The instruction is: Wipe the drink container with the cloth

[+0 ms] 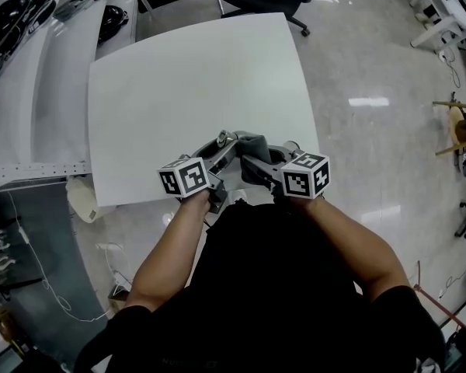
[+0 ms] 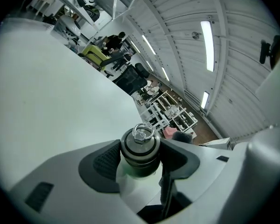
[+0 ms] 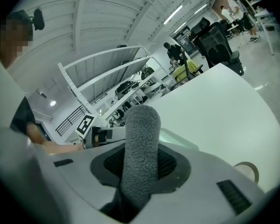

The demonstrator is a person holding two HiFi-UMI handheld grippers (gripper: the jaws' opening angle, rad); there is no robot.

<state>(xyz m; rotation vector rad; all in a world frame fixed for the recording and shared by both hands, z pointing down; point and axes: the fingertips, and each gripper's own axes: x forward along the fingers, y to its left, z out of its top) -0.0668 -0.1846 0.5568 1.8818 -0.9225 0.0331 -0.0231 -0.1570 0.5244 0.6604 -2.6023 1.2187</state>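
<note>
The left tongs pinch the bottle just under its dark cap, one pad on each side. The right tongs are pressed on a gray cloth, which stands up between them like a fat roll. In the head view both tools sit at the bottom middle of the frame, close together, right at the near edge of the white desk. The bottle is there too, held up off the desk between the two hands, with the cloth just beside it. The bottle looks hard and smooth, so it may slip or turn if the pinch is weak. The spot under the cap is a good place to hold it, because the cap sticks out like a lip. The cloth looks soft and fluffy and very light, and it will bend around the bottle when pushed on it. The cap is on, with a small metal ring on top. I cannot see inside, so I cannot tell if there is any drink in it.
</note>
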